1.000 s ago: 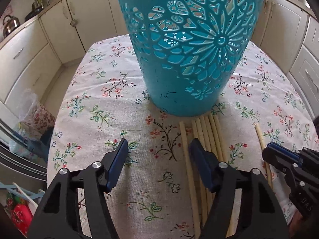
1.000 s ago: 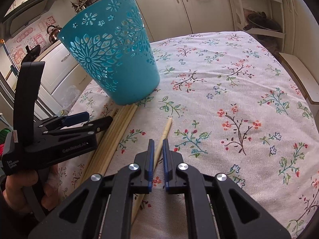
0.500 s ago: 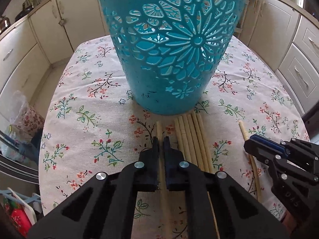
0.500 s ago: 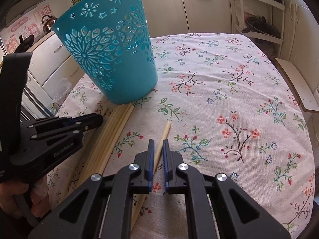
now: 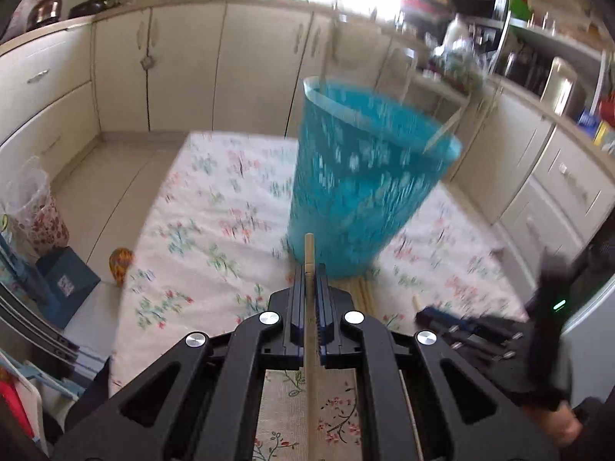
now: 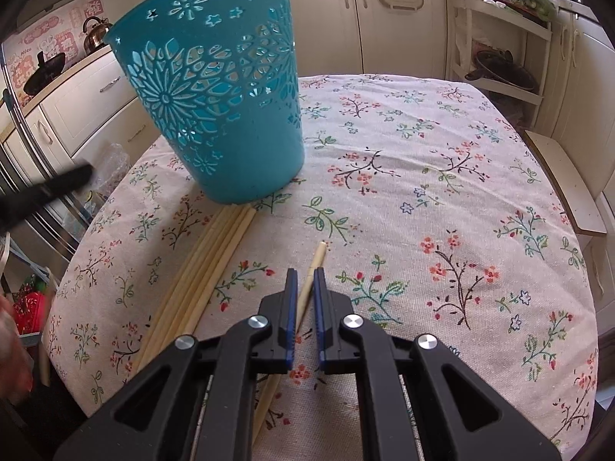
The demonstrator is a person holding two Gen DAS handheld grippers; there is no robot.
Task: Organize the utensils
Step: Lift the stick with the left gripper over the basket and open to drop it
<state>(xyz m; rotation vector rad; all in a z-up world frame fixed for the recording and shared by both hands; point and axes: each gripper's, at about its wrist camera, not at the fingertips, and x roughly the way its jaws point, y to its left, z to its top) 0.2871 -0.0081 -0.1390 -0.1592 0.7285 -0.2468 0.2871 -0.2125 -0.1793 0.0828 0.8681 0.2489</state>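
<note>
already the left gripper (image 5: 311, 272) was clamped on one chopstick (image 5: 308, 253), and the right gripper (image 6: 303, 280) on another chopstick (image 6: 315, 261). either stick, held near its far tip, could have pivoted and missed the basket (image 5: 365, 192).

Both handheld tools are showing matte black plastic frames with triangular cut-outs: the left gripper (image 5: 312, 269) and the right gripper (image 6: 304, 272) are each carrying round silver screws and ridged blue finger pads (image 6: 291, 307), at six o'clock in view.
</note>
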